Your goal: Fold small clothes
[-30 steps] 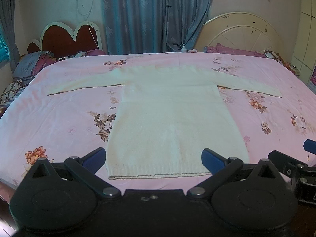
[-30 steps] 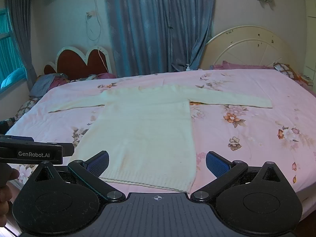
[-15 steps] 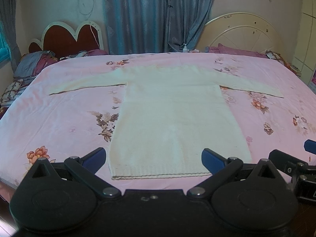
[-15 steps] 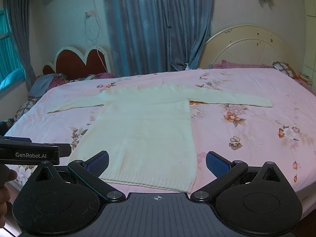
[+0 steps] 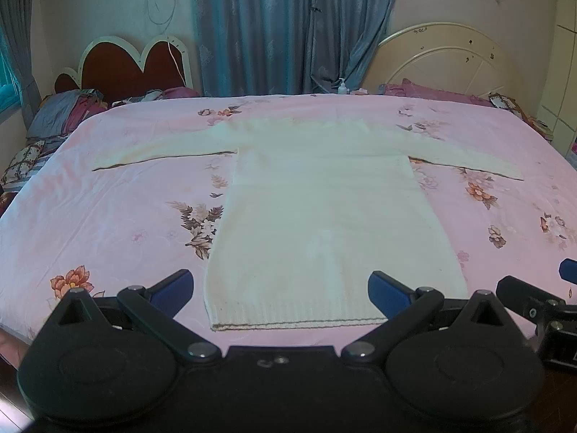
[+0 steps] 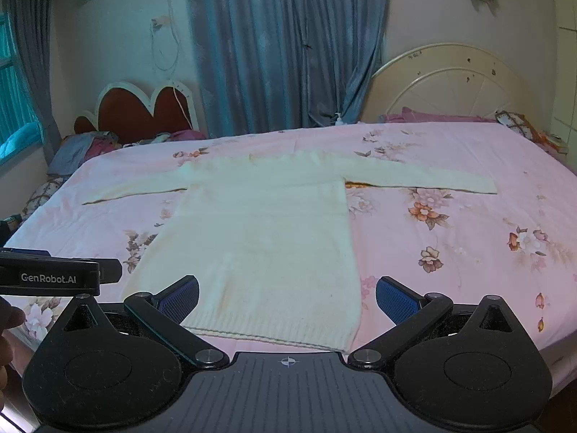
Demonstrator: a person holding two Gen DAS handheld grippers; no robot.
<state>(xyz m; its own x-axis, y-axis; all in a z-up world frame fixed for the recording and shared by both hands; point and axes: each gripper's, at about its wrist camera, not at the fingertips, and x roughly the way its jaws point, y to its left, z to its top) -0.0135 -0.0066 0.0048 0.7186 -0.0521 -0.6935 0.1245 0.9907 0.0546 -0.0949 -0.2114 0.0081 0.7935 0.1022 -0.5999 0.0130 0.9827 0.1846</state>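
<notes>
A cream knitted sweater (image 5: 317, 213) (image 6: 259, 231) lies flat on the pink floral bed sheet (image 5: 101, 216) (image 6: 468, 238), both sleeves spread out sideways and its ribbed hem nearest me. My left gripper (image 5: 281, 287) hovers open just above the hem, its blue pads apart and holding nothing. My right gripper (image 6: 287, 297) stands open over the hem's right corner, also holding nothing. The left gripper's body shows at the left edge of the right wrist view, and the right gripper's fingers show at the right edge of the left wrist view.
Two headboards stand at the far side: a red heart-shaped one (image 5: 133, 68) and a cream round one (image 5: 447, 61). Pillows and bundled clothes (image 5: 68, 112) lie at the far left. A small pump bottle (image 5: 342, 86) stands by the blue curtains (image 5: 288, 25).
Both views have shifted slightly; the sweater sits a little further right in the left wrist view. Both grippers stay open and the sweater has not moved.
</notes>
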